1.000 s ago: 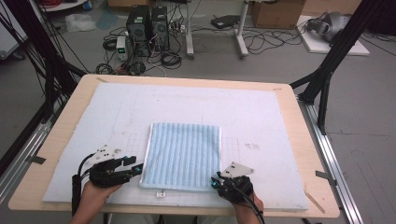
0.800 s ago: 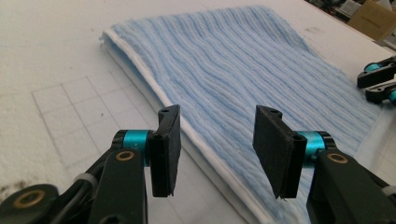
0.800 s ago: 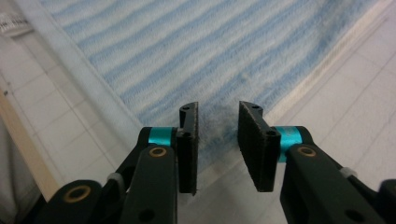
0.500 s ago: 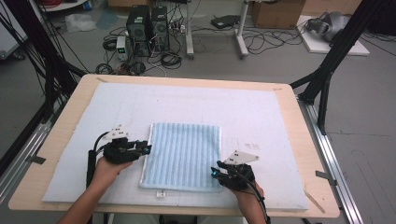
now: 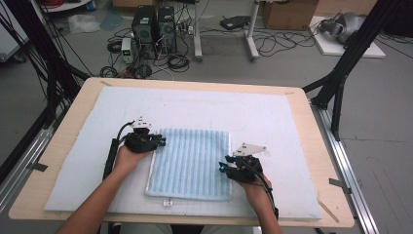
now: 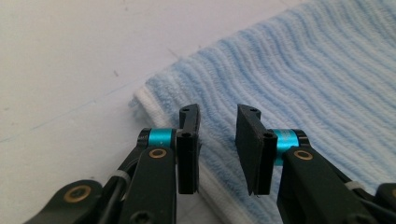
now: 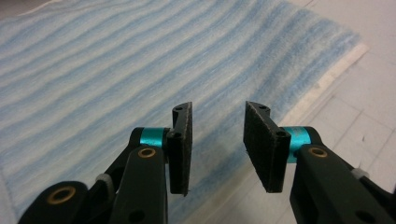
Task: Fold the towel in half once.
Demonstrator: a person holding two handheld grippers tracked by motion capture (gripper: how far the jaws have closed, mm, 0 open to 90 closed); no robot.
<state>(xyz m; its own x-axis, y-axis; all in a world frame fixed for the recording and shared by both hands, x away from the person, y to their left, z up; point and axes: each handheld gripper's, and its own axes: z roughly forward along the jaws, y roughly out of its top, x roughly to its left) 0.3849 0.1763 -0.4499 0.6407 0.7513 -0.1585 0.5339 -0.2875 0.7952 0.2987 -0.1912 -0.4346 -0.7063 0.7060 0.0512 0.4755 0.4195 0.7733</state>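
A wooden table (image 5: 311, 146) is seen from above, almost wholly covered by a white foam mat (image 5: 272, 126). A folded light blue striped towel (image 5: 192, 163) lies flat on the mat, near the middle of the table's near edge, its ribbed stripes running away from the person. A narrow white hem borders it, and a small white tag (image 5: 168, 201) pokes out from its near edge.

Two forearms come in from the near edge of the table, each hand holding a black two-jaw gripper. The left gripper (image 5: 159, 142) sits at the towel's left edge, close to its far left corner, pointing in toward the cloth. The right gripper (image 5: 223, 168) sits at the towel's right edge, about halfway along it, also pointing inward. A grey three-cornered plate (image 5: 251, 148) rides on top of it, and a black cable trails back along each arm.

In the left gripper view, the left gripper (image 6: 218, 135) has its jaws parted with a clear gap, nothing between them, poised over the towel's (image 6: 308, 79) rounded corner and white hem. In the right gripper view, the right gripper (image 7: 218, 135) likewise has its jaws spread apart and empty, hovering over the towel's (image 7: 116, 70) striped surface close to its hemmed edge, with white mat (image 7: 364, 116) beyond.
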